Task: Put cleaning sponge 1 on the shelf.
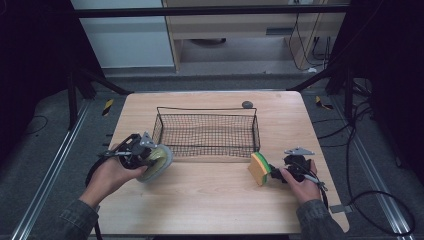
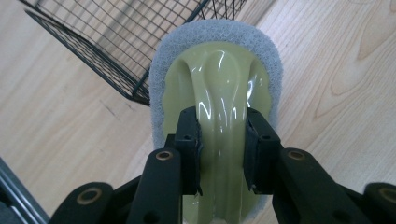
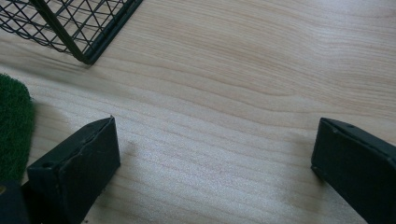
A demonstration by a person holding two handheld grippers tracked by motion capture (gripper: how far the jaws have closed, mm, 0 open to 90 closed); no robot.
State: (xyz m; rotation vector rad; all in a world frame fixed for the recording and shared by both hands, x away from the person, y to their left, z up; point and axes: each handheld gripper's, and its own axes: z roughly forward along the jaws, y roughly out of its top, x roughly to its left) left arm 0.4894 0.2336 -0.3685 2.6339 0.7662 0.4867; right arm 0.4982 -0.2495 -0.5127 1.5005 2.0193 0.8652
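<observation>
A pale yellow-green scrubber (image 2: 219, 88) with a grey pad rim is held off the table, my left gripper (image 2: 223, 140) shut on its raised handle ridge. From above, the scrubber (image 1: 159, 161) hangs at the left front corner of the black wire basket (image 1: 207, 131), with my left gripper (image 1: 137, 152) behind it. A yellow sponge with a green scouring face (image 1: 260, 168) stands on edge on the table in front of the basket's right corner. My right gripper (image 1: 280, 174) rests just right of the sponge. Its jaws stand wide apart over bare wood (image 3: 215, 154), the green sponge face (image 3: 14, 130) at the left edge.
The wooden table (image 1: 210, 200) has free room in front of the basket. A small dark round object (image 1: 247, 104) lies behind the basket near the far edge. The basket's corner (image 3: 84, 56) is close ahead of the right gripper. Cables trail over the floor at the right.
</observation>
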